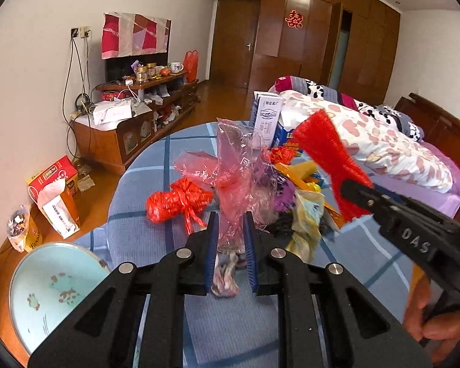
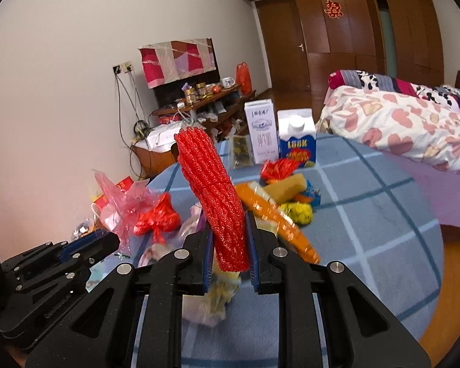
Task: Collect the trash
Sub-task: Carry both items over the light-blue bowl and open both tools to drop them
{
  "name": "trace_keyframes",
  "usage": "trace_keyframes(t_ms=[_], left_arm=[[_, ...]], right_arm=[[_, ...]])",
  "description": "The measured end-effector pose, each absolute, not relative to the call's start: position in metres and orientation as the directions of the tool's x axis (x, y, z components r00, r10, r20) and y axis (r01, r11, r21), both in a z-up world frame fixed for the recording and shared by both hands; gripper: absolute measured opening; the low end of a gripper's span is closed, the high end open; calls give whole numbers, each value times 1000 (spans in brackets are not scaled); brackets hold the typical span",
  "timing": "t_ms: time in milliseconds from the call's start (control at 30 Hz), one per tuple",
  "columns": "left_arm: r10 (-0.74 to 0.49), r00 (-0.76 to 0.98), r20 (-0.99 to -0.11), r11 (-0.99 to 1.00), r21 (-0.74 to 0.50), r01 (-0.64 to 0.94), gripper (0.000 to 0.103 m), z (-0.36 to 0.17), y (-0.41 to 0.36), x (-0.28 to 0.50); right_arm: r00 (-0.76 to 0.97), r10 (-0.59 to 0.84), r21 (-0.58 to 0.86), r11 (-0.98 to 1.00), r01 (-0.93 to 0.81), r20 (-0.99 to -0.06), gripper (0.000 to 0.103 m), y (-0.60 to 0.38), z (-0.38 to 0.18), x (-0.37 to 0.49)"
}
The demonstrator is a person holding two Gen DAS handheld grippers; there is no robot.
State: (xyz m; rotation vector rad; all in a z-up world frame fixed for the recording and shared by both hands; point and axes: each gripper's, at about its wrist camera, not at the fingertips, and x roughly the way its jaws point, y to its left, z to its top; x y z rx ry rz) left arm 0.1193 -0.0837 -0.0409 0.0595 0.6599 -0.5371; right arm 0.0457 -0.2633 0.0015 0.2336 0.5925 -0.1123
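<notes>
Pinching a crumpled pink plastic bag [image 1: 233, 165] upright, the left gripper [image 1: 230, 245] sits beside the right gripper [image 2: 228, 245], which clamps a red mesh sleeve [image 2: 214, 196] standing lengthwise, both above the littered worktop [image 2: 368, 208], basin [image 1: 55, 291] nearest the left.

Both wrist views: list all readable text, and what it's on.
"DAS": on the right gripper body.
"LOOK": on the blue carton.
Red double-happiness sign: on the wardrobe.
White carton, pink plastic bag, red box: print too blurred to read.
</notes>
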Motion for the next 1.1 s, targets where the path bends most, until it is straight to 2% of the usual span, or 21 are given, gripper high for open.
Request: trace_keyframes(t_ms=[200,533,833,1100], left_arm=[[-462,660,-593,861,-122,493,16,-41,-60,99],[-388,697,-603,907,-114,406,16,-53,-16,86],[-405,679,-612,900,-136,415,8,-62,-19,94],[-429,729,-534,885,-89,456,7,-29,-27,84]], right_arm=[[815,-54,181,965,191,-576,20,-253,-4,31],[811,-16,155,979,132,-585,20,-216,-10,26],[811,-22,151,979,135,-584,20,-213,-12,21],[820,-1,180,975,127,-573,20,-216,-5,16]])
